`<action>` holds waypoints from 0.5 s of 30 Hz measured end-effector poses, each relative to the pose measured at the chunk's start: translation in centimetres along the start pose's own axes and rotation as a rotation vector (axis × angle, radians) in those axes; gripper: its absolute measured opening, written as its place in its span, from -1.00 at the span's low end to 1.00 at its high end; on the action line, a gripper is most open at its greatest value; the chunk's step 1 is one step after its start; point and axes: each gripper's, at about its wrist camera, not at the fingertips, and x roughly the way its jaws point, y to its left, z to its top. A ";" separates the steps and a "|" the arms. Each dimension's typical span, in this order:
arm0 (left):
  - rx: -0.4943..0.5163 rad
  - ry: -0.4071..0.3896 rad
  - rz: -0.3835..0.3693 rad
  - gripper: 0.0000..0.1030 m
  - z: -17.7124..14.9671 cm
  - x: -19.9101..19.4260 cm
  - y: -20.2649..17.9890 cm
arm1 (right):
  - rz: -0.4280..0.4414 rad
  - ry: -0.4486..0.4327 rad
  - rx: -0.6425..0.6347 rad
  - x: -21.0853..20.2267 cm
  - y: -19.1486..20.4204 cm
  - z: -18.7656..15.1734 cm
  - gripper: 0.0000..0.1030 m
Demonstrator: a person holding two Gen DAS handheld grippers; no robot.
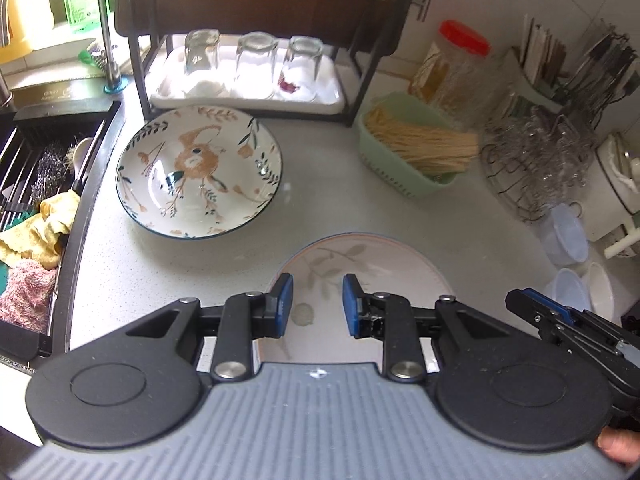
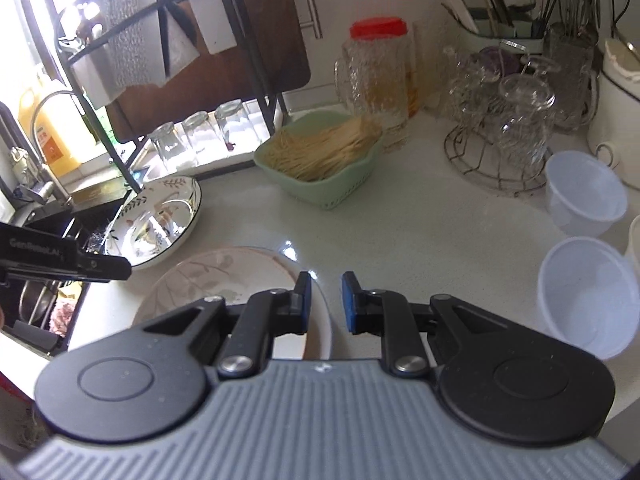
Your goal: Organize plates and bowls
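Observation:
A pale plate with a leaf pattern (image 1: 360,276) lies on the white counter (image 1: 320,168) just under my left gripper (image 1: 317,306), which is open and empty above it. A deep floral bowl (image 1: 199,171) sits farther back left by the sink. In the right wrist view the same plate (image 2: 224,280) lies left of my right gripper (image 2: 326,302), which is open and empty over the plate's right edge. The floral bowl (image 2: 160,220) is behind it. Two white plastic bowls (image 2: 584,292) stand at the right. The right gripper's tip (image 1: 560,320) shows in the left wrist view.
A black rack with a tray of three upturned glasses (image 1: 252,60) stands at the back. A green basket of sticks (image 1: 416,148), a red-lidded jar (image 1: 456,64) and a wire stand of glasses (image 1: 536,160) crowd the right. The sink (image 1: 36,200) holds cloths at left.

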 end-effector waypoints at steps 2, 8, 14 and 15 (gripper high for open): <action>0.002 -0.016 -0.011 -0.42 -0.1 -1.1 -0.7 | 0.012 -0.002 -0.007 -1.0 -0.1 0.4 -0.60; 0.025 -0.072 -0.025 -0.42 -0.8 -4.4 -3.2 | 0.064 -0.022 0.004 -4.2 -0.4 1.3 -0.60; 0.011 -0.147 -0.022 -0.42 -2.5 -7.8 -5.7 | 0.090 -0.079 -0.042 -7.9 -0.5 1.7 -0.60; 0.002 -0.163 -0.019 -0.42 -2.8 -8.5 -6.1 | 0.093 -0.089 -0.059 -8.5 -0.7 1.7 -0.60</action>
